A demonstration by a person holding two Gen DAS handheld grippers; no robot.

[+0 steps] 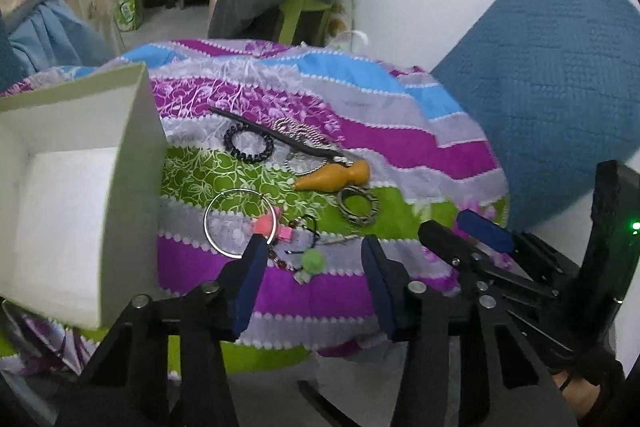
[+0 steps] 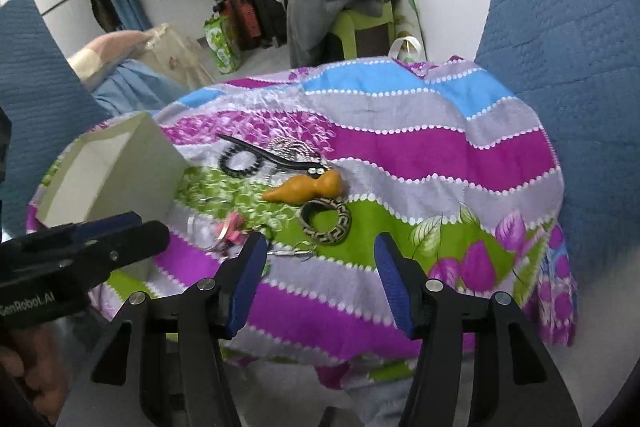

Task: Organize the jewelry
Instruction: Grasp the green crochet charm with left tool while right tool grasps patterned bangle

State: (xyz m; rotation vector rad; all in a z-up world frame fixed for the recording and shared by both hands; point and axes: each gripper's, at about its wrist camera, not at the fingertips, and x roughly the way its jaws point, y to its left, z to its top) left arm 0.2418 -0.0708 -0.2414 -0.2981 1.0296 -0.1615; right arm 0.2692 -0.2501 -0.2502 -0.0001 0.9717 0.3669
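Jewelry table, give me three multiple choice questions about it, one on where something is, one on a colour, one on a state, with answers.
1. Where does the white box stand relative to the jewelry?
A. Left of it
B. Right of it
C. On top of it

2. What colour is the gourd-shaped piece?
A. Green
B. Orange-yellow
C. Black

3. What is in the left gripper?
A. The silver hoop
B. The patterned ring
C. Nothing, its jaws are apart

Answers:
1. A, the box sits at the cloth's left edge in both views.
2. B, it lies orange-yellow between the black hair tie and the patterned ring.
3. C, the pads stand apart above the silver hoop, pressing nothing.
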